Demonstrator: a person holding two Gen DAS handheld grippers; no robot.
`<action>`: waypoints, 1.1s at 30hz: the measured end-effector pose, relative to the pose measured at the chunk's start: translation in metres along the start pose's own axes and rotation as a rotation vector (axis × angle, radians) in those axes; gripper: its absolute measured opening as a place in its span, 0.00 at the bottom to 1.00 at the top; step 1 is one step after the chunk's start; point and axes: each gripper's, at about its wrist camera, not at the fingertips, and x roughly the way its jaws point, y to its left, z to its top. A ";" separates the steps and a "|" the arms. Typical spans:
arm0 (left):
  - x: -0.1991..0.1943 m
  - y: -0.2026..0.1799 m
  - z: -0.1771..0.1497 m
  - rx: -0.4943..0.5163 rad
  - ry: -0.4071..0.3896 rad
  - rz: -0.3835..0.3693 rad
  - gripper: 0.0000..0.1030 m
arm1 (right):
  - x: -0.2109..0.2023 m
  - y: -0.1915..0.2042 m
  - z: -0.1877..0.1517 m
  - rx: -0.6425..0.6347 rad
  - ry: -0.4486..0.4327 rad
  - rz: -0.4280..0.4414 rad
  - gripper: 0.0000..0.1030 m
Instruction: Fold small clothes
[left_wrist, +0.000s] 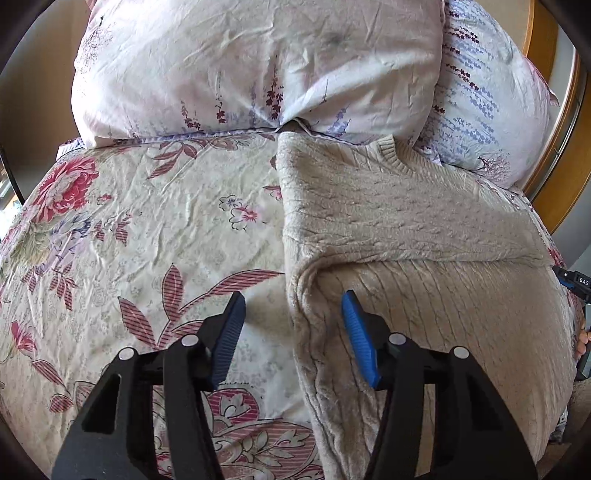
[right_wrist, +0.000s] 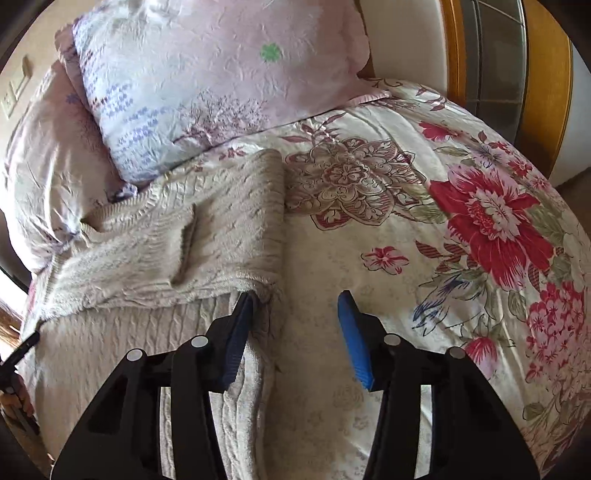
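A beige knit sweater (left_wrist: 406, 236) lies flat on the floral bedspread (left_wrist: 147, 221), its upper part with the sleeves folded down across the body. My left gripper (left_wrist: 293, 299) is open and straddles the sweater's left edge, with its right fingertip (left_wrist: 351, 310) over the knit. In the right wrist view the sweater (right_wrist: 166, 236) fills the left half. My right gripper (right_wrist: 295, 299) is open at the sweater's right edge, its left fingertip (right_wrist: 243, 310) touching the folded sleeve's corner. Neither holds anything.
Two pale floral pillows (left_wrist: 258, 62) (right_wrist: 221, 74) lie at the head of the bed, touching the sweater's collar. A wooden headboard (left_wrist: 554, 147) stands at the far right. The bedspread (right_wrist: 443, 221) extends right of the sweater.
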 end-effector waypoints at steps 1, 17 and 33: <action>0.002 -0.002 -0.001 0.009 0.007 0.011 0.51 | 0.001 0.004 -0.001 -0.023 -0.006 -0.025 0.48; 0.012 0.000 0.011 -0.024 0.011 0.118 0.22 | 0.011 0.023 0.004 -0.091 -0.038 -0.165 0.12; -0.067 0.031 -0.060 -0.218 -0.024 -0.267 0.51 | -0.068 -0.028 -0.062 0.122 0.044 0.390 0.53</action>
